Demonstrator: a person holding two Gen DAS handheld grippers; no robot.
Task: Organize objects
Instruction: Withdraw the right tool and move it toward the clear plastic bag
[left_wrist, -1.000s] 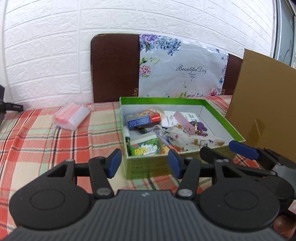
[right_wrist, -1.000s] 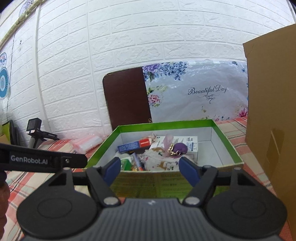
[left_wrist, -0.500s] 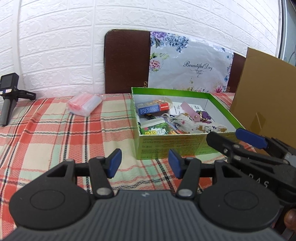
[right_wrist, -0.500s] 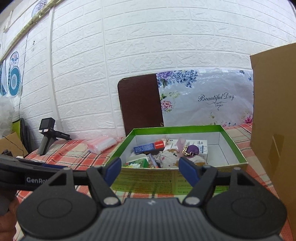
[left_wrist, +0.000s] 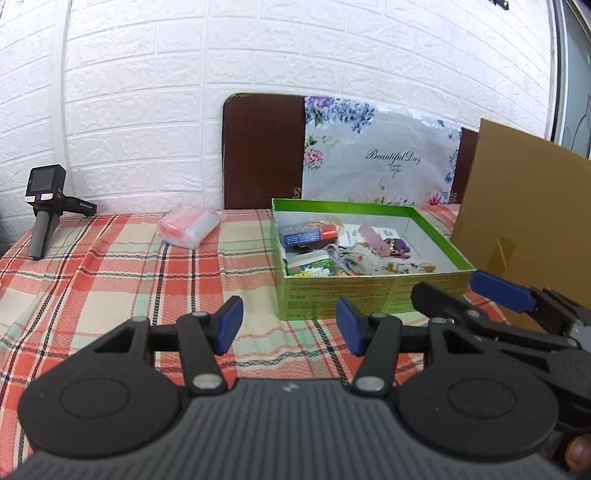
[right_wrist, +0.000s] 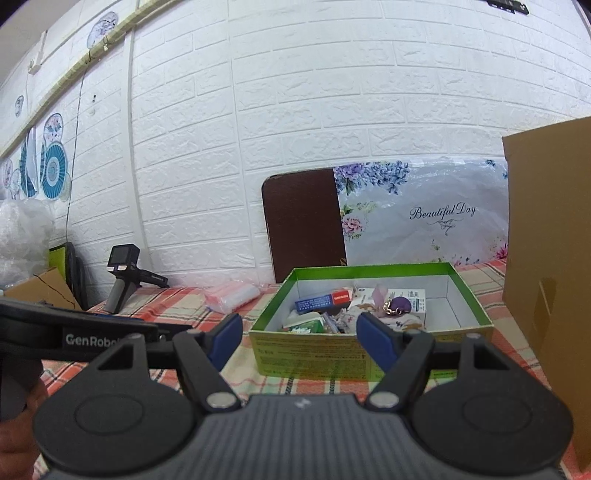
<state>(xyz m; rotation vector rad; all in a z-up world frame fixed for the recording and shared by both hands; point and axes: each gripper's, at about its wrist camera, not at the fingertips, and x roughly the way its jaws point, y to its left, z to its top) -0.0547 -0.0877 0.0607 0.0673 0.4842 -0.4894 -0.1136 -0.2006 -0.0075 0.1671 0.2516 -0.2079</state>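
A green box (left_wrist: 369, 291) (right_wrist: 332, 354) sits on the plaid tablecloth (left_wrist: 110, 280). Inside lie a blue-and-red carton (left_wrist: 308, 234) (right_wrist: 323, 300), a patterned cloth pouch (left_wrist: 373, 260), a purple keychain (right_wrist: 400, 304), a white packet (right_wrist: 415, 297) and a green packet (left_wrist: 314, 269). My left gripper (left_wrist: 288, 325) hovers open over bare cloth in front of the box, with nothing between its blue pads. My right gripper (right_wrist: 299, 334) is open too, short of the box's front wall, empty. In the left wrist view the right gripper's fingers (left_wrist: 498, 290) reach in from the right.
A clear bag of pink items (left_wrist: 188, 227) (right_wrist: 232, 295) lies left of the box. A black handheld camera device (left_wrist: 44, 206) (right_wrist: 123, 273) stands at the far left. A tall cardboard sheet (left_wrist: 524, 218) (right_wrist: 550, 273) stands right of the box. A floral panel (left_wrist: 380, 162) leans against the white brick wall.
Both grippers have pulled back from the green box and risen a little; the box now looks smaller and farther. The jaws keep the same width, empty throughout.
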